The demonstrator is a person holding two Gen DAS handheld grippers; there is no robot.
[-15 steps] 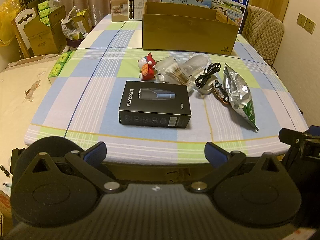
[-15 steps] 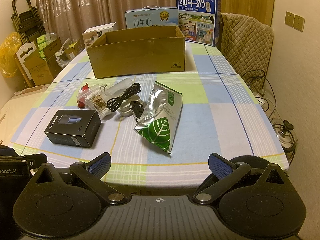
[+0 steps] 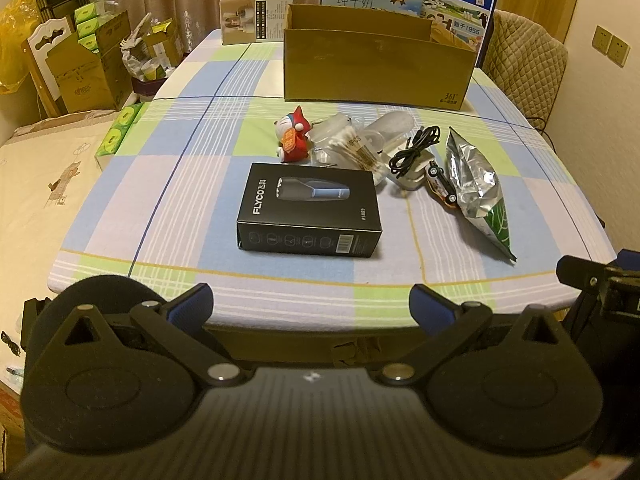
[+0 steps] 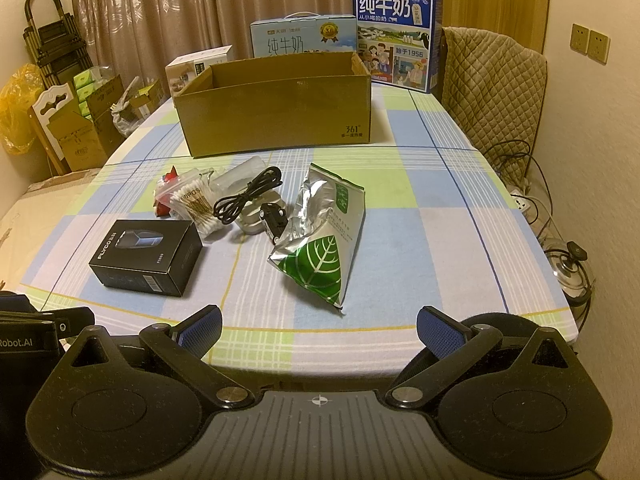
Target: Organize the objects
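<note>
A black shaver box lies on the checked table. Behind it lie a red toy figure, a bag of cotton swabs, a black cable, a small toy car and a silver-green foil bag. An open cardboard box stands at the back. My left gripper and right gripper are open and empty, over the table's near edge.
Milk cartons and a white box stand behind the cardboard box. A padded chair is at the right, cardboard boxes and a chair at the left. Cables and a pot lid lie on the floor at the right.
Both views have shifted only slightly; the objects on the table have not moved and both grippers stay open.
</note>
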